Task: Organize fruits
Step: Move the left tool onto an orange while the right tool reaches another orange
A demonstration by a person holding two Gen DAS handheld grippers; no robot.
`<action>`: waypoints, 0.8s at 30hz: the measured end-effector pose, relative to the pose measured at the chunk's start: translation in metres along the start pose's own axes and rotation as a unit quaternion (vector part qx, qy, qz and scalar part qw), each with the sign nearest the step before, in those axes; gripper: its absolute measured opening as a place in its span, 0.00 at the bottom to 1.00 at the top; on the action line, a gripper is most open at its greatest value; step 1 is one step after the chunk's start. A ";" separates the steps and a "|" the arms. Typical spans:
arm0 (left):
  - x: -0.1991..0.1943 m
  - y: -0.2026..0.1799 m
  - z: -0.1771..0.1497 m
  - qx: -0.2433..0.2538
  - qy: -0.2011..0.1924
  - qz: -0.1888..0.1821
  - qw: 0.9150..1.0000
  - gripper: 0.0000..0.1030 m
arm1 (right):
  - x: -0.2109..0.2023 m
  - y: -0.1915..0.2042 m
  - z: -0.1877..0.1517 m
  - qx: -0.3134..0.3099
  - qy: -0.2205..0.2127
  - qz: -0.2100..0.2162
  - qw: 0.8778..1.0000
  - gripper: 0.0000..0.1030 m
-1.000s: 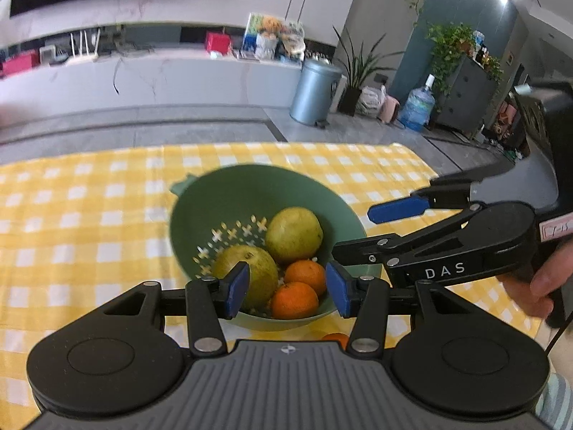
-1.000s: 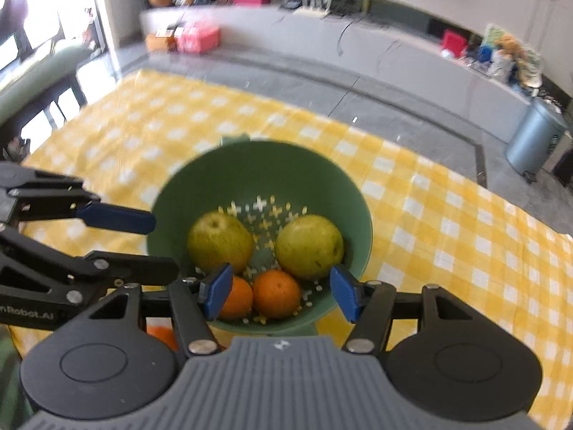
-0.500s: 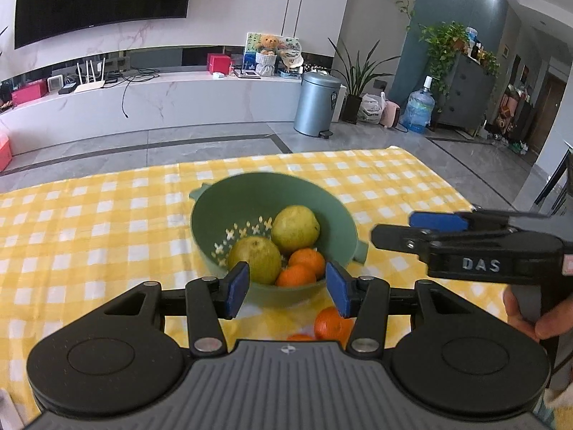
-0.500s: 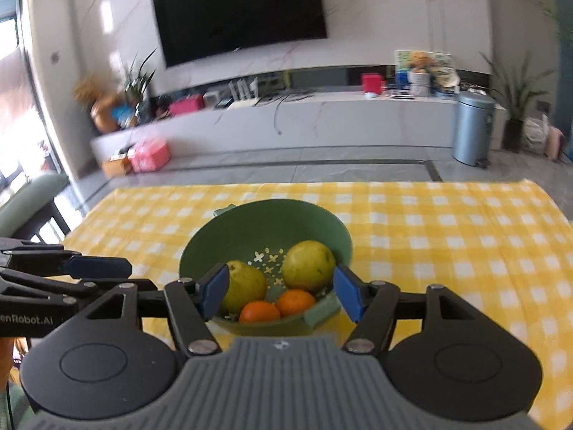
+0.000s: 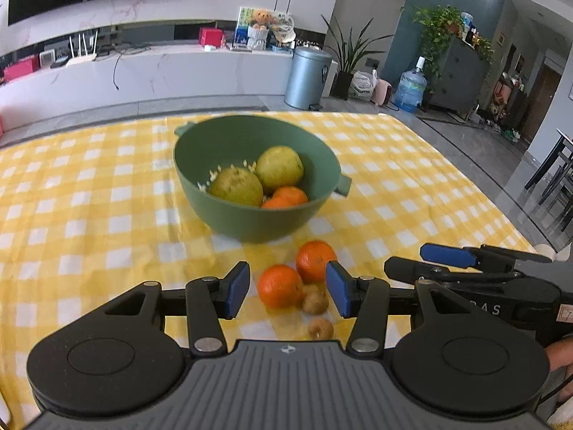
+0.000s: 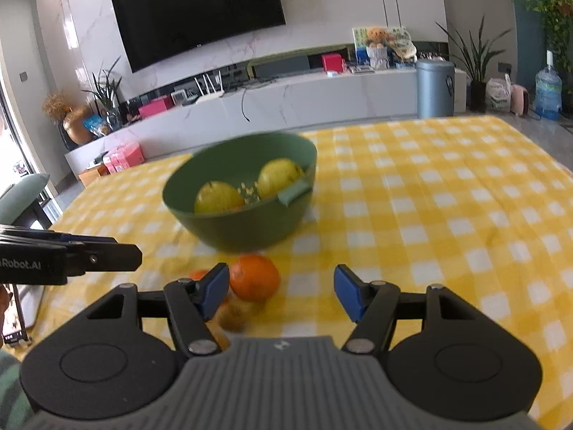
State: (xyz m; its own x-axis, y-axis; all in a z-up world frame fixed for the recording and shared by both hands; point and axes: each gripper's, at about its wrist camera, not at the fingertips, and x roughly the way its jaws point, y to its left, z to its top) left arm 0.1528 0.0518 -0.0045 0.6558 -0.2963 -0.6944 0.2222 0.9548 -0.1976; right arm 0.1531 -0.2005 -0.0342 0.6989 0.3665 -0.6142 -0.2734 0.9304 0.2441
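Fruit is split between 2 locations on the surface (image 5: 89,193), which is covered with a yellow-and-white checked cloth. The green colander bowl (image 5: 250,222) stands upright near the middle of the cloth and holds 2 yellow-green pears (image 5: 236,186) side by side, with 2 oranges (image 5: 286,195) against its near wall; pale cut-outs show in the bowl floor behind the pears. In front of the bowl, apart from it, 2 loose oranges (image 5: 279,285) lie touching each other on the cloth. Just beside them, on the near side, lie 2 small brown round fruits (image 5: 315,302), one nearer the camera than the other; their kind cannot be determined. The left hand-held gripper (image 5: 286,288) points down at this loose group with its blue pads spread apart and nothing pressed between them; the loose fruit appears between the pads but lies beyond them on the cloth. The right hand-held gripper (image 6: 281,292) is likewise released and empty, with 1 loose orange just beside its left pad in the right wrist view, which is slightly blurred. Each gripper is visible at the edge of the other's view. Beyond the surface stand a grey bin (image 5: 309,75), a white media bench (image 5: 143,75) and a wall-mounted screen (image 6: 200,10).
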 end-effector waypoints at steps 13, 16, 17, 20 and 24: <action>0.014 -0.005 -0.028 0.004 0.055 -0.034 0.998 0.56 | 0.003 0.003 -0.026 -0.004 0.052 0.027 0.998 0.45; 0.019 -0.002 -0.031 -0.001 0.053 -0.018 0.998 0.55 | 0.006 0.005 -0.029 -0.010 0.058 0.029 0.998 0.41; 0.021 0.000 -0.031 -0.004 0.051 -0.014 0.999 0.55 | 0.007 0.005 -0.029 -0.010 0.058 0.028 0.998 0.41; 0.028 0.005 -0.029 -0.013 0.042 -0.011 0.999 0.55 | 0.012 0.005 -0.027 -0.006 0.057 0.026 0.998 0.41; 0.039 0.008 -0.023 -0.018 0.032 -0.007 0.999 0.55 | 0.021 0.007 -0.023 -0.006 0.046 0.031 0.998 0.41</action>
State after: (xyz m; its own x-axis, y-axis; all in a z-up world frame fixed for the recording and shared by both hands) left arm 0.1636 0.0486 -0.0489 0.6052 -0.3079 -0.7341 0.2033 0.9514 -0.2314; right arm 0.1510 -0.1860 -0.0623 0.6176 0.4207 -0.6645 -0.3221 0.9061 0.2743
